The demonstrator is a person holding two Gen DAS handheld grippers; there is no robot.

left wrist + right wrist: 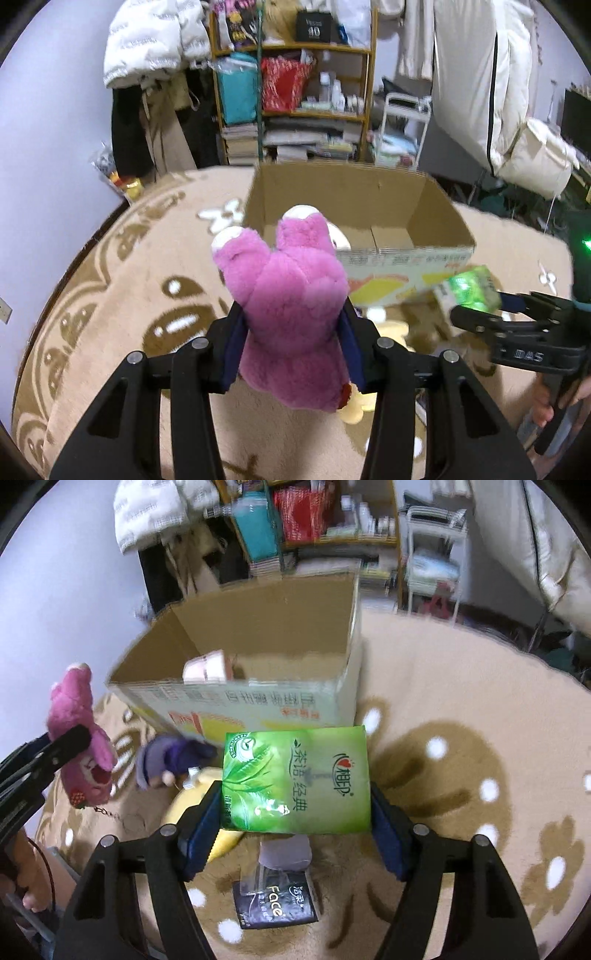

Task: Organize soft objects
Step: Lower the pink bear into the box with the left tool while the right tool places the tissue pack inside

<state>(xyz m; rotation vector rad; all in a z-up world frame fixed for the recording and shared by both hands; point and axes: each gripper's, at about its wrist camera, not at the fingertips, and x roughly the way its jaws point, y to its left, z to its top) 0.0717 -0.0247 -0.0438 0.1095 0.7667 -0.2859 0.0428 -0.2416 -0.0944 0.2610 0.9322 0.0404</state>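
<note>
Both loads hang just short of the cardboard box (369, 206) ahead: left gripper (291, 332) clamps the pink plush toy (291, 295), right gripper (295, 808) clamps the green tissue pack (299, 779).

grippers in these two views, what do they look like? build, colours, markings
Both match: the left gripper and right gripper are black plastic two-finger linkages with triangular cutouts and silver pivot pins, with dark blue pads on the fingers. The right one shows white "DAS" lettering on its side in the left wrist view, and a green light glows above it. No cables visible.
</note>
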